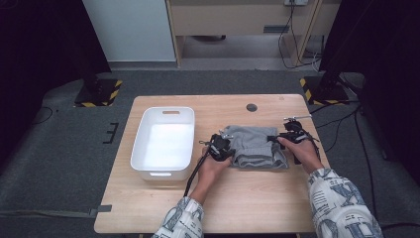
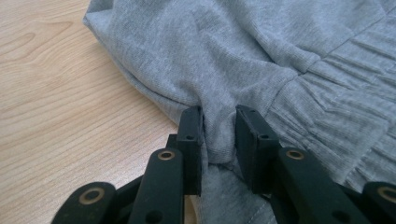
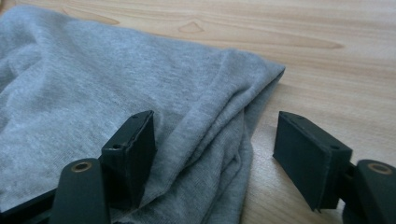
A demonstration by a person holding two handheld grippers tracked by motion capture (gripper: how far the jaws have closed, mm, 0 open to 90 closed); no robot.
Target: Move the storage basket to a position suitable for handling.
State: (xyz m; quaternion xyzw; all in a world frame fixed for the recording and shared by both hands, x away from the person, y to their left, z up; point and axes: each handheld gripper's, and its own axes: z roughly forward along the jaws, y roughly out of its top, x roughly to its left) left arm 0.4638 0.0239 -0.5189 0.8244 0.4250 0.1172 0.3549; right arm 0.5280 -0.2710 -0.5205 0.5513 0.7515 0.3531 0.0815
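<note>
the wooden surface (image 1: pixel 247 198) carries everything; beyond it lie grey carpet, dark curtains and a pale cabinet at the far wall. a white plastic bin (image 1: pixel 163 143), open-topped, stands just beyond the left claw on its outer side.

the folded grey garment (image 1: pixel 255 146) lies flat on the surface between the two claws, touching both. judgement: it is light, soft knit cloth, limp and layered, not fragile; it will sag and unfold if lifted from one point. take hold at the folded edges on opposite sides, pinching through all layers, near the ribbed waistband where the cloth is thickest.

the left claw (image 2: pixel 218 135) is narrowed onto a bunched ridge of cloth at the near edge; its pads press the fold from both sides, so it has hold of the garment.

the right claw (image 3: pixel 215 149) stands wide apart. one jaw rests on the cloth, the other sits beyond the folded edge over bare wood; it grips nothing.
</note>
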